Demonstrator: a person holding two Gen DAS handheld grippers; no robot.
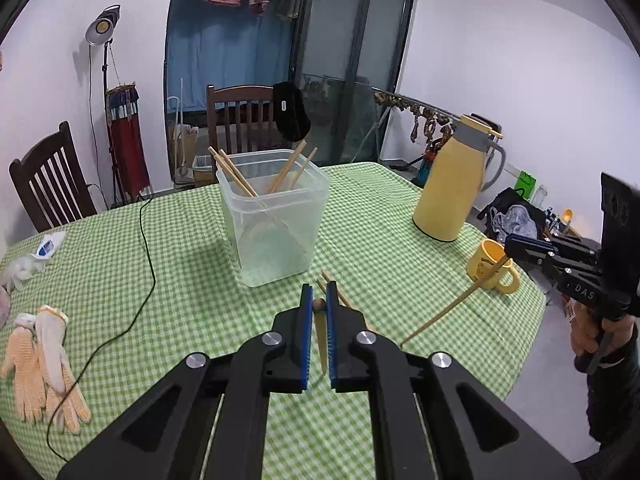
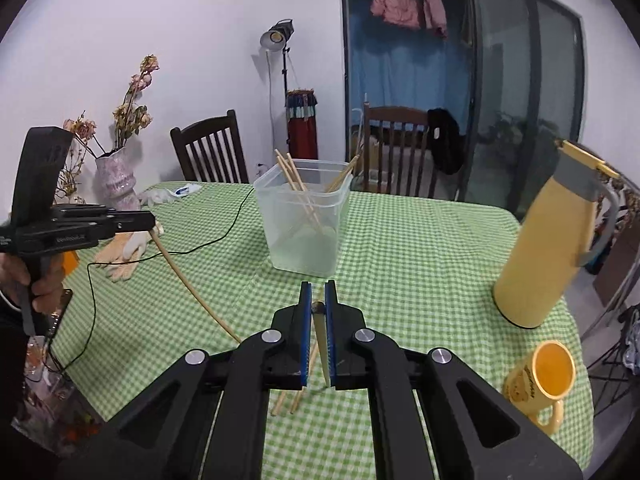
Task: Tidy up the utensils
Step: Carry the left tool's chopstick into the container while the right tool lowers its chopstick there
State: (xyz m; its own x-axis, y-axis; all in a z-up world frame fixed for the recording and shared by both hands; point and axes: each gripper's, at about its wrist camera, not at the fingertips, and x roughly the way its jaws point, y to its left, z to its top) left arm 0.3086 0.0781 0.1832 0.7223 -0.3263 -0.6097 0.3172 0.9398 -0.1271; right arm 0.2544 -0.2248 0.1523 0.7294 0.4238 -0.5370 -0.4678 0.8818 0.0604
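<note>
Four chopsticks already lean inside the clear plastic tub [image 1: 276, 216] at the middle of the green checked table [image 1: 168, 248]. Two more are in the air: the left gripper [image 1: 319, 312] is clenched on one chopstick [image 1: 320, 344], the right gripper [image 2: 318, 312] on another [image 2: 322, 350], both just near of the tub. At least two chopsticks [image 2: 288, 398] lie loose on the cloth below. Roughly halfway, I judge. A yellow flask [image 1: 452, 188] and mug [image 1: 490, 266] stand at right.
</note>
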